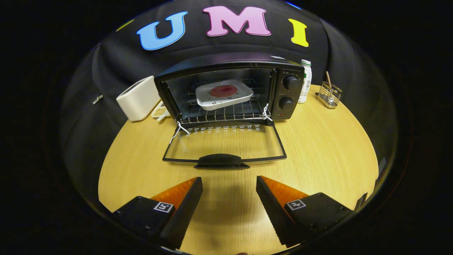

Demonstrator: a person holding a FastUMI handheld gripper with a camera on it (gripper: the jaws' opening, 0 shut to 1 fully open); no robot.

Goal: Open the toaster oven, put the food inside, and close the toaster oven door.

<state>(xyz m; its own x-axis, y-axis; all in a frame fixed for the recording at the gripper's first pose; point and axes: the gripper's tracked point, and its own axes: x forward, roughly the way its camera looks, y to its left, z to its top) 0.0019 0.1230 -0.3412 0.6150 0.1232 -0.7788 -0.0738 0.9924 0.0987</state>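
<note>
The toaster oven (230, 88) stands straight ahead of the claw (229, 184), well beyond its fingers, at the far side of the table (318, 156). Its door (224, 145) is dropped fully open and lies nearly flat toward the claw, the dark handle (221, 161) at the door's near edge just ahead of the fingertips. Inside, on the wire rack (226, 113), sits a white square plate (223, 94) with a round reddish piece of food (223, 91) on it. So the loading looks done, and what remains, as I judge it, is closing the door.

The claw is spread wide and holds nothing; bare table shows between its fingers.

The risk lies in the lift. The handle is low and close to the table, so a finger coming in too flat could jam against the wood or skid over the handle. Pushing the door up fast might jolt the oven and shift the plate on the rack. White ties hang at both door hinges (267, 113) and could snag.

Left of the oven is a white toaster (138, 99), with a small dish (160, 111) partly hidden between them. Right of it stand a white bottle (305, 81), half covered by the oven's side, and a wire holder (329, 95) whose contents are too small to make out.
</note>
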